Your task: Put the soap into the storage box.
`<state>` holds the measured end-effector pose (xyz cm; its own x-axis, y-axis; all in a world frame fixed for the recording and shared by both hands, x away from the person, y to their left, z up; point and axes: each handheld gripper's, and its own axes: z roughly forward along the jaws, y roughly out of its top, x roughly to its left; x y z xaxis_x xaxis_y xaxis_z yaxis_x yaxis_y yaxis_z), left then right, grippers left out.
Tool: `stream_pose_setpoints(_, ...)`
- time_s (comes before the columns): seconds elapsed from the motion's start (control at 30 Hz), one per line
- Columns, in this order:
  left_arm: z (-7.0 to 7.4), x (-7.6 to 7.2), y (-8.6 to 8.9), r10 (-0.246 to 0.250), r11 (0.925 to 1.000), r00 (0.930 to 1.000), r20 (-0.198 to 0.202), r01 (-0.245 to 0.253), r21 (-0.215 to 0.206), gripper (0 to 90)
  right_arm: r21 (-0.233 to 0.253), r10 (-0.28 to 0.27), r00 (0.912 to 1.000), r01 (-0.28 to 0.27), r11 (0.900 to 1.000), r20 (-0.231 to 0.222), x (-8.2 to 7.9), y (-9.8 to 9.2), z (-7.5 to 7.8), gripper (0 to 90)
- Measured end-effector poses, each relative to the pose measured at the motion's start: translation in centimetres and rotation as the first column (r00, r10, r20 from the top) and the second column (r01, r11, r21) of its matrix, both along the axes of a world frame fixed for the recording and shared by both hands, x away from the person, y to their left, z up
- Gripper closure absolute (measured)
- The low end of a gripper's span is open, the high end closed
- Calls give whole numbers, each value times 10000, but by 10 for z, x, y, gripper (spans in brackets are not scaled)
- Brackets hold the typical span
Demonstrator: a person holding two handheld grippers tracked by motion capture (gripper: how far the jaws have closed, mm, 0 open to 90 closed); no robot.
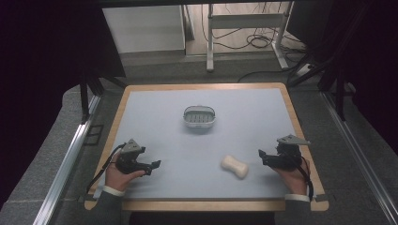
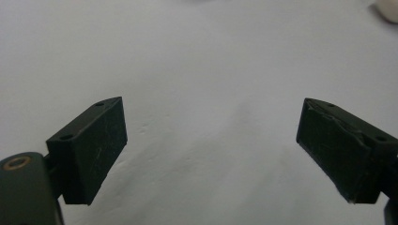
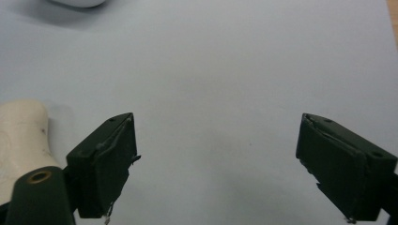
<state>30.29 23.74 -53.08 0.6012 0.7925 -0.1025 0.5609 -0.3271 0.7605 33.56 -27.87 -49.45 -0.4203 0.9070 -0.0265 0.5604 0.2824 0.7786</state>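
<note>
Grey carpeted floor surrounds the worktop, and beyond its far edge a white metal frame stands among loose black cables; dark curtains close off both sides; the worktop itself is a wooden board covered almost to its rim by a pale blue mat.

On the mat, toward the far side and near the middle, sits a small grey soap dish with a ribbed floor; well apart from it, on the near right, lies a cream bar of soap, waisted in the middle and set at a slant, flat on the mat.

The left gripper rests low at the near left, held in the person's left hand, pointing right toward the middle; in the left gripper view its jaws stand wide apart with bare mat between them, and a pale sliver of the soap shows at the far right corner.

The right gripper rests at the near right in the right hand, pointing left, just beside the soap without touching it; in the right gripper view its jaws also stand wide with nothing between them, the soap lying just outside the left jaw and the soap dish at the top edge.
</note>
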Motion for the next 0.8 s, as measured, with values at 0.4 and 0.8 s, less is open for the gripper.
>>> stream_pose_setpoints(0.4,-3,-2,-4,-329,9995,9993,-177,329,34,63,190,182,9998,-180,9997,-93,2,-6,1,146)
stream_pose_setpoints(0.8,-3,-4,-5,-457,9988,9989,-67,456,-201,113,18,627,9977,-627,9980,-238,4,-4,4,147)
